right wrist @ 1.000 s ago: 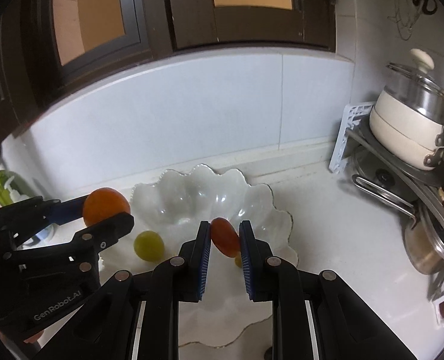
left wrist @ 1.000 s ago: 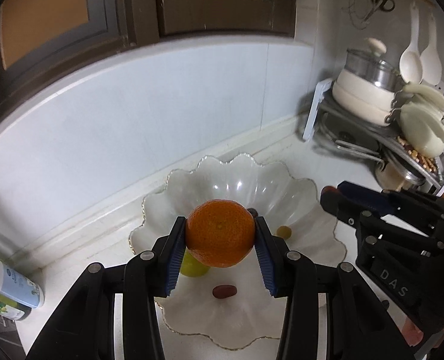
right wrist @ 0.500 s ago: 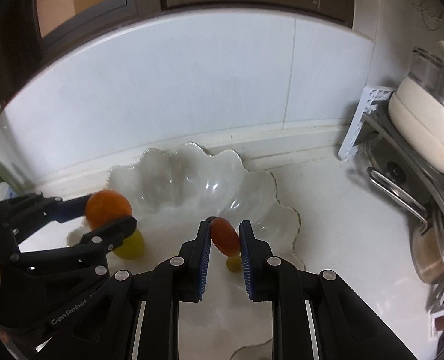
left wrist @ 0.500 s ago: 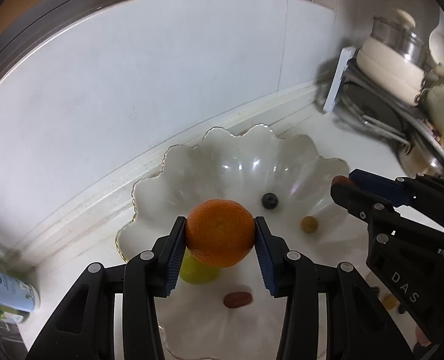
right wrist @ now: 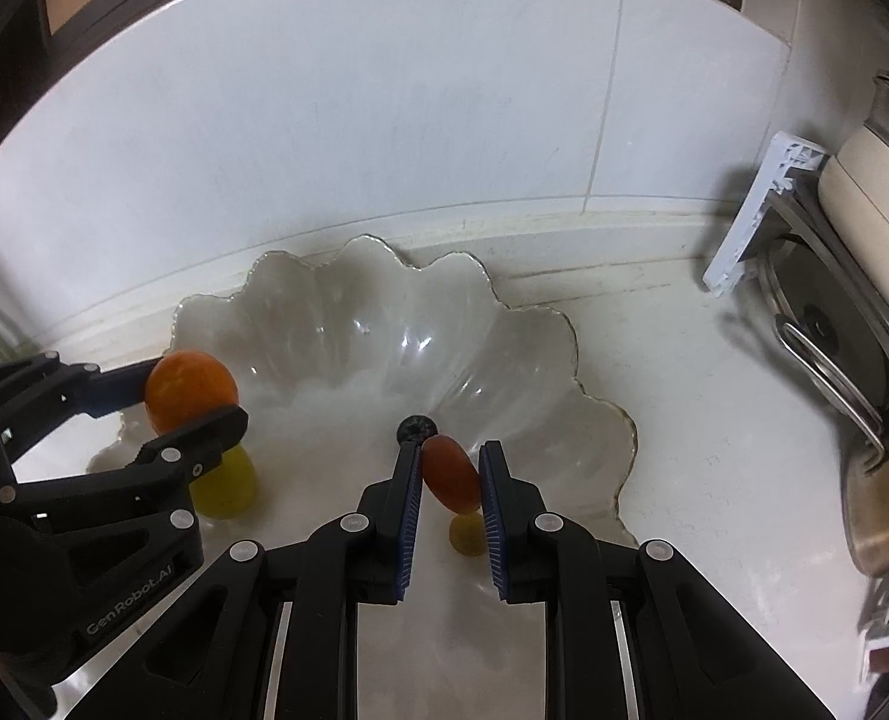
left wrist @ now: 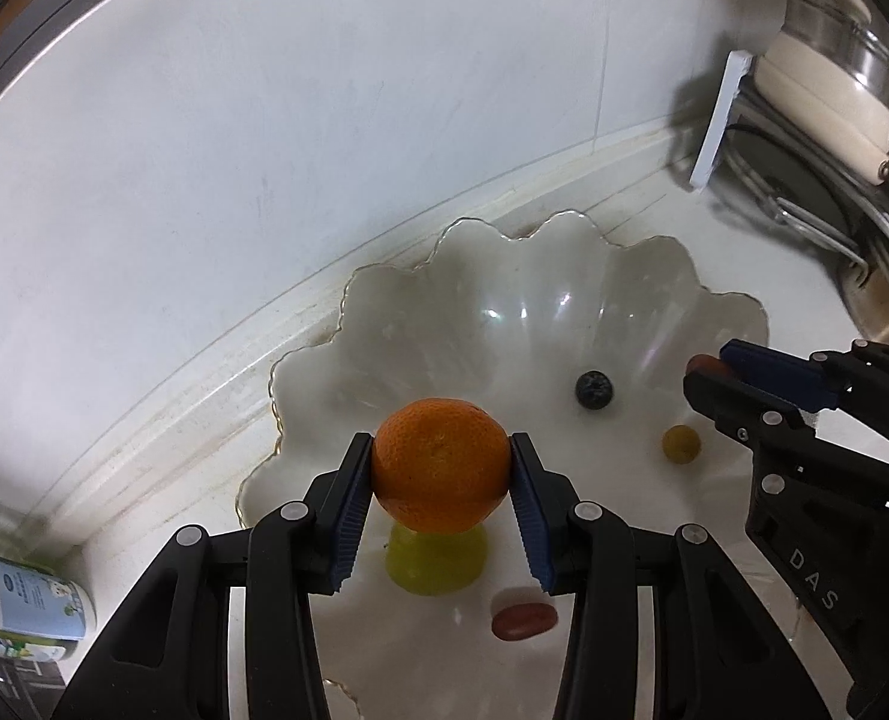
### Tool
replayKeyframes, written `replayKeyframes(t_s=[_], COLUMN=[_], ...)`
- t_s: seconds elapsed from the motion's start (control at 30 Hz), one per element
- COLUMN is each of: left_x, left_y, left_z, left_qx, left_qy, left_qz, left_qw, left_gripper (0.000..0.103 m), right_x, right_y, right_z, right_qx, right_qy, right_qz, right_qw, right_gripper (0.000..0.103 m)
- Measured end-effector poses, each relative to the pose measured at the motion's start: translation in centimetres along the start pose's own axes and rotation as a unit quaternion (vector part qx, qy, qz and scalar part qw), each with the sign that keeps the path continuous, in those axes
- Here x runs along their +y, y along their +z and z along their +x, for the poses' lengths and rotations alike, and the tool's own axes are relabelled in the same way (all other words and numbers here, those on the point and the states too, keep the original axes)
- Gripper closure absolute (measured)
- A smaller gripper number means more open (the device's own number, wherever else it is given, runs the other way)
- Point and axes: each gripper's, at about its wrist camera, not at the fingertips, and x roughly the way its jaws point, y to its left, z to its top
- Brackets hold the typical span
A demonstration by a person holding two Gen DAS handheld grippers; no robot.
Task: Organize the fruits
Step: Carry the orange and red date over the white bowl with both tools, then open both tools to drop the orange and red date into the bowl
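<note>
My left gripper is shut on an orange and holds it over the near left part of a white scalloped bowl. My right gripper is shut on a small red oval tomato over the bowl's near right part. In the bowl lie a yellow-green fruit, a small red oval fruit, a dark blueberry and a small yellow fruit. The left gripper with the orange shows in the right wrist view.
The bowl stands on a white counter against a white tiled wall. A dish rack with pots and lids stands at the right. A bottle with a blue label lies at the far left.
Both grippers have moved forward and down over the bowl with their fruit. The bowl looks larger and the blueberry has come into view.
</note>
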Motion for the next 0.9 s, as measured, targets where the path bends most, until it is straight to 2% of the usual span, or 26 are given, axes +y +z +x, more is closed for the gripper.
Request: replayKeyframes(t_s=[0.23,0.27,0.33,0.37,0.6,0.9], left_x=[0.4,0.4,0.4,0.4,0.7,0.7], left_y=[0.5,0.5,0.5,0.6,0.5,-0.2], left_z=[1.1,1.1,0.8,0.6,-1.2,-4.7], left_qx=[0.022,0.022,0.015,0.01,-0.013,-0.044], left_qy=[-0.004,-0.002,0.0,0.003,0.025,0.03], left_qz=[-0.003,-0.003,0.0,0.002,-0.004,-0.019], left_qw=[0.9998,0.9997,0.9999,0.9999,0.9996,0.9984], left_gripper=[0.058,0.056,0.044,0.042,0.04,0.035], right_x=[-0.5,-0.6,-0.9,-1.0,-1.3,-1.7], right_y=[0.4,0.4,0.3,0.3,0.1,-0.3], right_z=[1.0,1.2,1.4,1.5,0.2,-3.6], right_qx=[0.022,0.023,0.03,0.031,0.017,-0.022], right_qy=[-0.004,-0.002,0.0,0.0,-0.001,0.002], right_qz=[0.004,0.007,0.013,0.015,0.024,0.033], right_qw=[1.0,1.0,0.999,0.999,1.0,0.999], right_gripper=[0.081,0.08,0.076,0.069,0.067,0.067])
